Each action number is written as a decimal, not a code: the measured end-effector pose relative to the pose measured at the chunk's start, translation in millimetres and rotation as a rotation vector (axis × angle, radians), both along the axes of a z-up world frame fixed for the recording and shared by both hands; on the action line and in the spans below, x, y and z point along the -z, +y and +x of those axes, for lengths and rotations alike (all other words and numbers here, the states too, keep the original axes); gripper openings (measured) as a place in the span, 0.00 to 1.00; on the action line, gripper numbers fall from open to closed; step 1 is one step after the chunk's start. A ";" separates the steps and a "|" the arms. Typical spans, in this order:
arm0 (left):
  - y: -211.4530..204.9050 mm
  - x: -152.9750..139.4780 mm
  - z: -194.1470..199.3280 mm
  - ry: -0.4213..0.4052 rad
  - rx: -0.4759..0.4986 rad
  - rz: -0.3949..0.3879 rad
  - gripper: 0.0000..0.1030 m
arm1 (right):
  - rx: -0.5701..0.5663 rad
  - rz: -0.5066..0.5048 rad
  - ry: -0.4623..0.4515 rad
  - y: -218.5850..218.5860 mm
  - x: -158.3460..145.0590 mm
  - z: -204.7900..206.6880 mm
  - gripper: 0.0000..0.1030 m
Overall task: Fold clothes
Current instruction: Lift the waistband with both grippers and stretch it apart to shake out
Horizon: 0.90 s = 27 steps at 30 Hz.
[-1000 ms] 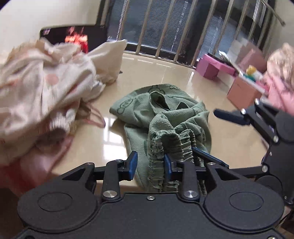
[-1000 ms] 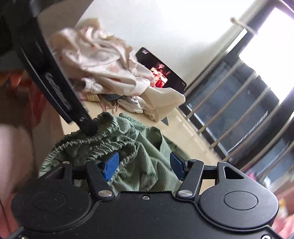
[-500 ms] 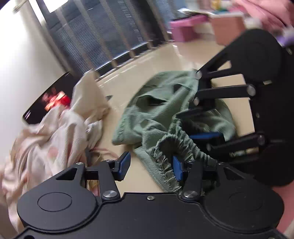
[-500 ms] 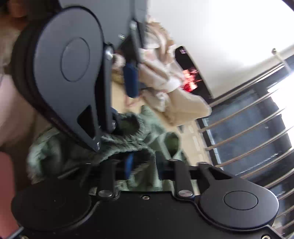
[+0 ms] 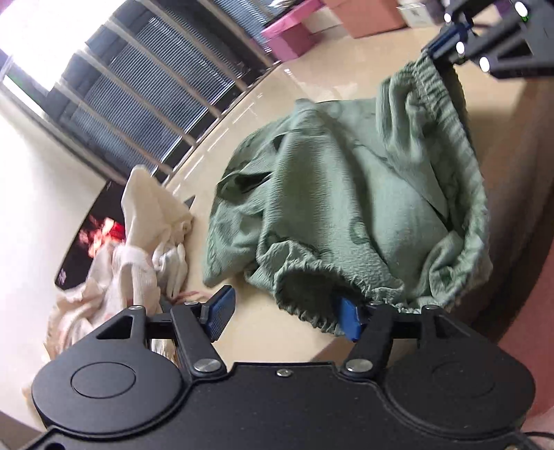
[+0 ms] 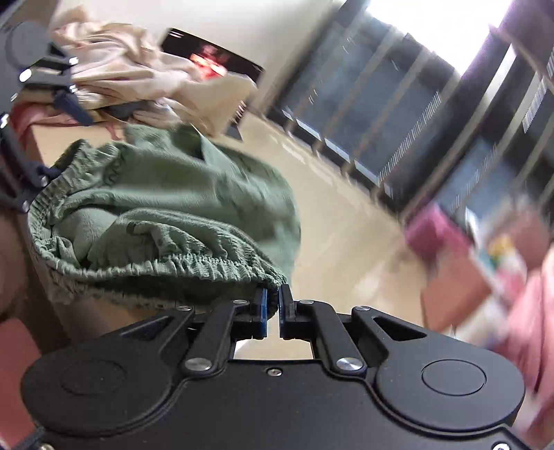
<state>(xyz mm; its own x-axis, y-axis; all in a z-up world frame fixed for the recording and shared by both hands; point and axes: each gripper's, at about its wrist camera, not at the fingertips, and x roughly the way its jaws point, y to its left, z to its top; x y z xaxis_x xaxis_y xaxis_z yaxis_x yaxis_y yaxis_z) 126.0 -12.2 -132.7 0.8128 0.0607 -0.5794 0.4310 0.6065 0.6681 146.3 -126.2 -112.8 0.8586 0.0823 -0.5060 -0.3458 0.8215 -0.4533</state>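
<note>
Green shorts (image 5: pixel 332 194) with an elastic waistband lie bunched on the beige table (image 5: pixel 277 104). My left gripper (image 5: pixel 284 315) is open; its right finger sits inside the waistband, the left finger is free. My right gripper (image 6: pixel 273 304) is shut on the waistband's other end, and shows at the top right of the left wrist view (image 5: pixel 446 41). The shorts (image 6: pixel 166 207) stretch between the two grippers, the waistband opened wide. The left gripper shows at the left edge of the right wrist view (image 6: pixel 45 138).
A heap of cream and pink clothes (image 5: pixel 138 249) lies on the table to the left, also in the right wrist view (image 6: pixel 138 76). A dark tablet with a red picture (image 5: pixel 93 235) leans on the wall. Pink boxes (image 5: pixel 294 31) and window bars (image 5: pixel 145 90) lie beyond.
My right gripper has closed on the waistband and pulled away to the right. The two grippers have moved apart and the waistband is stretched open between them.
</note>
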 end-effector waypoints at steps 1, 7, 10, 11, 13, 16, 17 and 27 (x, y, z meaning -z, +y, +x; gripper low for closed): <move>-3.7 2.1 -1.8 -0.008 0.014 0.022 0.60 | 0.006 0.007 0.016 -2.7 3.3 -3.2 0.06; -17.3 9.6 -8.0 -0.049 0.080 0.104 0.60 | -0.012 -0.021 -0.011 -2.6 18.0 -14.2 0.35; -19.7 13.5 -12.3 -0.057 0.098 0.145 0.60 | -0.021 -0.055 -0.039 4.2 19.8 -10.5 0.45; -19.6 14.5 -13.2 -0.058 0.104 0.157 0.60 | -0.024 -0.060 -0.042 4.0 19.8 -8.9 0.45; -19.0 15.4 -15.1 -0.061 0.115 0.172 0.60 | -0.028 -0.055 -0.040 3.5 19.2 -7.7 0.43; -18.2 17.4 -17.5 -0.069 0.141 0.190 0.59 | -0.012 -0.021 -0.027 -0.2 16.7 -6.8 0.36; -18.6 18.7 -18.9 -0.069 0.154 0.203 0.58 | 0.006 -0.015 -0.031 -2.0 15.9 -5.2 0.26; -10.0 11.2 -11.5 -0.004 0.077 0.096 0.06 | 0.101 0.071 -0.054 -24.3 10.3 -10.2 0.07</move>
<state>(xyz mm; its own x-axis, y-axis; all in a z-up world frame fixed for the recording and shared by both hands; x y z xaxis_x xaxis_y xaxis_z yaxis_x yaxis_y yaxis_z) 114.6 -22.2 -143.9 0.8193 0.0529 -0.5709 0.4714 0.5045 0.7233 136.1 -150.5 -123.1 0.8903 0.0278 -0.4544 -0.2361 0.8816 -0.4087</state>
